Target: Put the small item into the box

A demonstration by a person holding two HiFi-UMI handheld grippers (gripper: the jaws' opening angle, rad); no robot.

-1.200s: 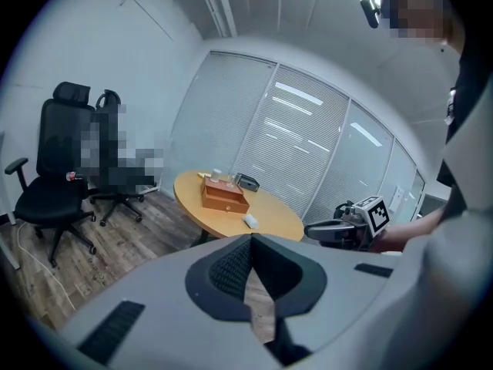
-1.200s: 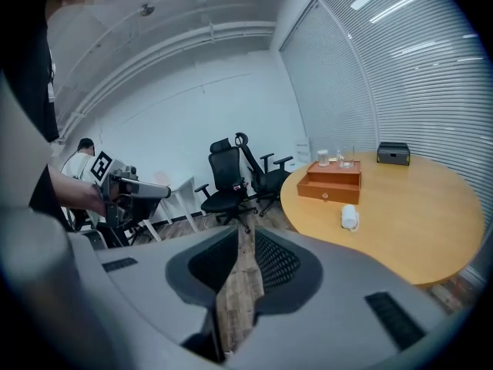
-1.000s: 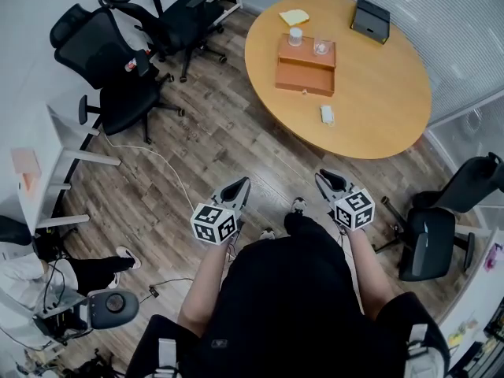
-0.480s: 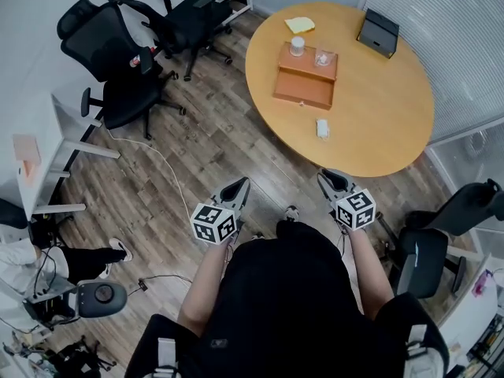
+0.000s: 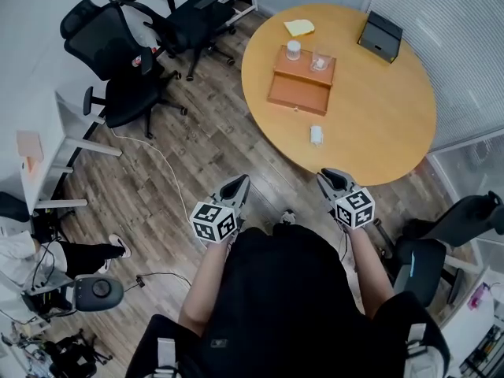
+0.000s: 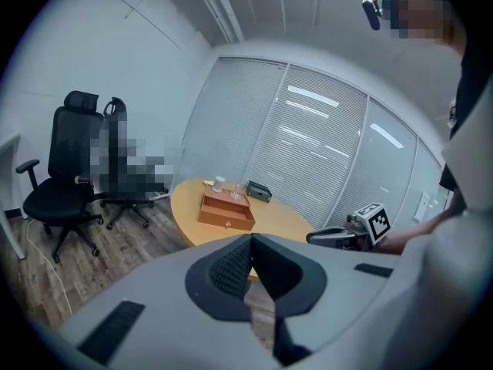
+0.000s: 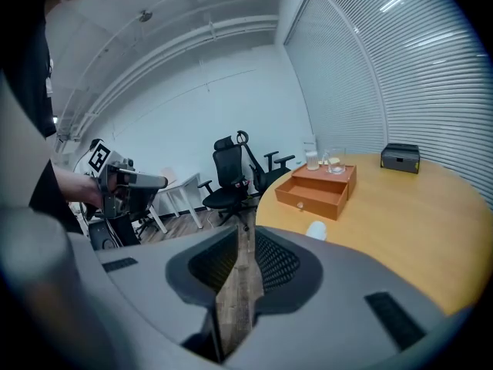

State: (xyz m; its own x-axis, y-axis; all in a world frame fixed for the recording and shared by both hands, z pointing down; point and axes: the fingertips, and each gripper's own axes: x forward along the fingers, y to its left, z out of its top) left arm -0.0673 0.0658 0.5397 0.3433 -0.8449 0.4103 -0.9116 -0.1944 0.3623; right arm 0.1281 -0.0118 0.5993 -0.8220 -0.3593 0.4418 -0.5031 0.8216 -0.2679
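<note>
On the surface [image 5: 378, 109]: small item [image 5: 316, 135], likely light, rigid; I'd pinch its long sides; left gripper [image 5: 240, 181] jaws closed, right gripper [image 5: 329, 176] jaws barely parted, both empty.

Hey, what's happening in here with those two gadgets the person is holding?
A person stands short of a round table, holding a left gripper and a right gripper, both empty. The left one's jaws are together; the right one's are slightly apart. On the table lie a small white item and, beyond it, an orange box with its drawer pulled open. Nothing has been picked up yet.
</note>
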